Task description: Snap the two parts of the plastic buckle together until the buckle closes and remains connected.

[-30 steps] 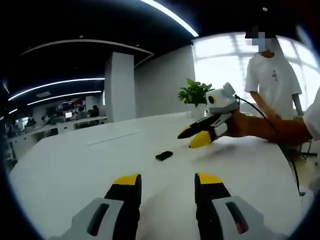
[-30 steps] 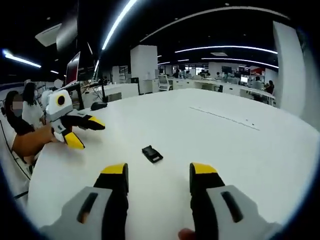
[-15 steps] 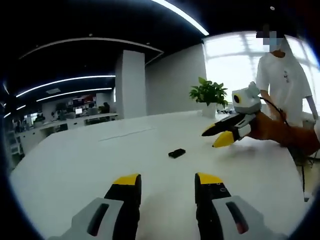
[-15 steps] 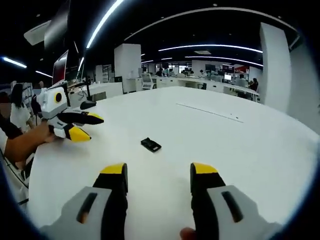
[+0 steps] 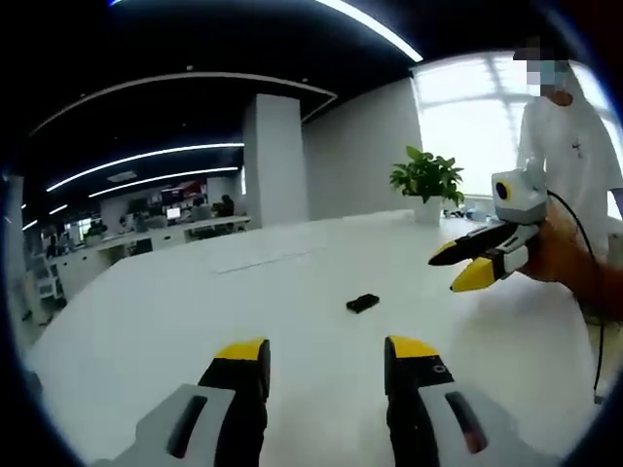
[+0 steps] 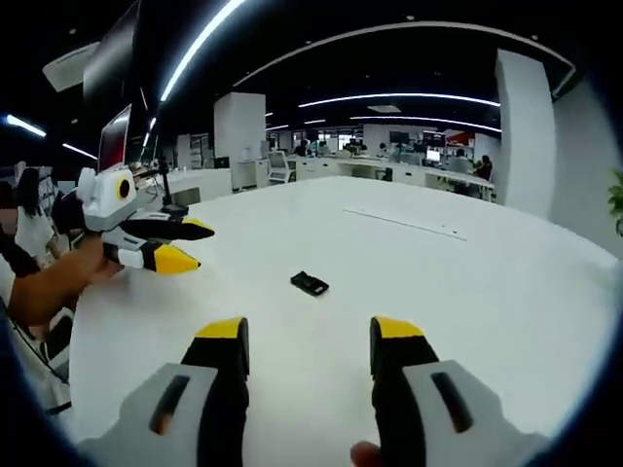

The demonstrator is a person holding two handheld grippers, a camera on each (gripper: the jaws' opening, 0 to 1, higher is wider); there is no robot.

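A small black plastic buckle (image 5: 362, 304) lies flat on a broad white bench (image 5: 146, 331) in an open-plan office, well apart from both tools and touched by neither. In the left gripper view, the left hand-held gripper (image 5: 321, 353) hovers above the bench with its yellow-tipped jaws spread and nothing between them, the buckle ahead and slightly right of the gap. The right hand-held gripper (image 5: 465, 265) reaches in from the right of that view, held by a person's hand (image 5: 565, 255), its jaws parted at the tips. In the right gripper view, the same right hand-held gripper (image 6: 308, 334) shows jaws wide apart over bare bench, the buckle (image 6: 310, 283) lying ahead of them, and the left hand-held gripper (image 6: 183, 245) enters from the left, also open. A potted plant (image 5: 426, 182) stands at the far edge of the bench, and a person in a white shirt (image 5: 574, 146) stands beside it near the bright window.
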